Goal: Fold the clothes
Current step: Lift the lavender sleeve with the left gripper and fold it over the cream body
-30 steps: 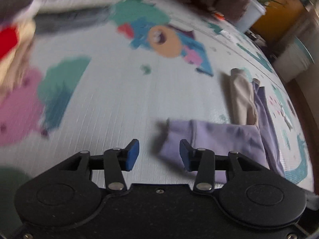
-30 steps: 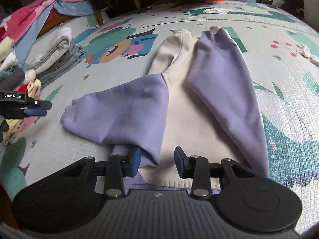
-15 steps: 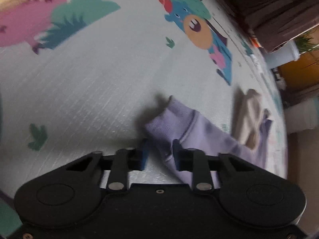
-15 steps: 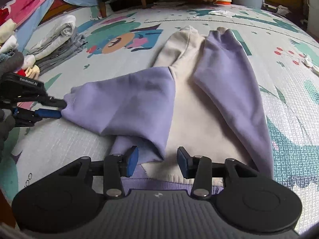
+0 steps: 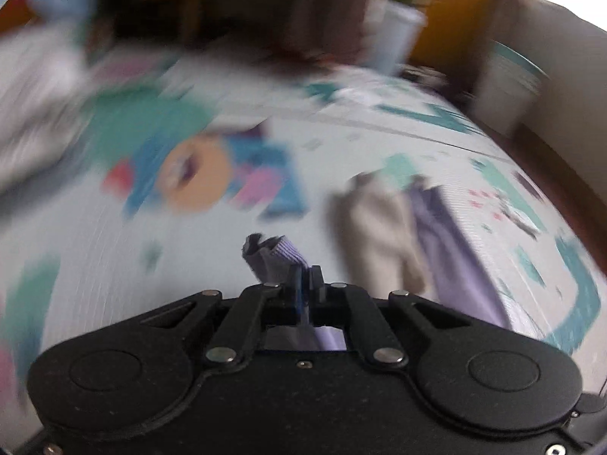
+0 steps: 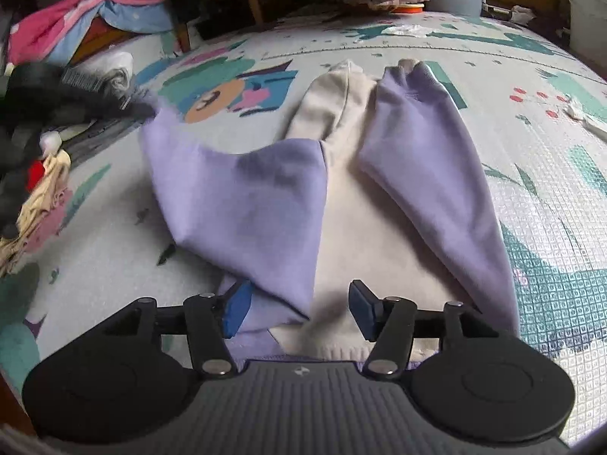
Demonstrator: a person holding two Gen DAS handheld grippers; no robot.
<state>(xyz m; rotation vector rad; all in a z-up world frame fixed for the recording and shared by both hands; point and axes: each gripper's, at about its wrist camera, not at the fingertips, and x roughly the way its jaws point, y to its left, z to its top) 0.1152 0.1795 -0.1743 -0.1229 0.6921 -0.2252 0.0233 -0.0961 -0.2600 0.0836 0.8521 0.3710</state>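
Observation:
A cream and lilac sweatshirt lies on the play mat, hem nearest the right wrist camera. Its right sleeve lies folded along the body. Its left sleeve is lifted and stretched up to the left, where my left gripper holds its end. In the blurred left wrist view my left gripper is shut on the ribbed lilac cuff. My right gripper is open and empty, just above the sweatshirt's hem.
The patterned play mat covers the floor. A heap of clothes lies at the left, folded grey and white items behind it. Pink and blue fabric and chair legs stand at the back. White bins stand far right.
My left gripper closed on the left sleeve's cuff and lifted it up and away from the mat, stretching the sleeve. My right gripper stayed open above the hem.

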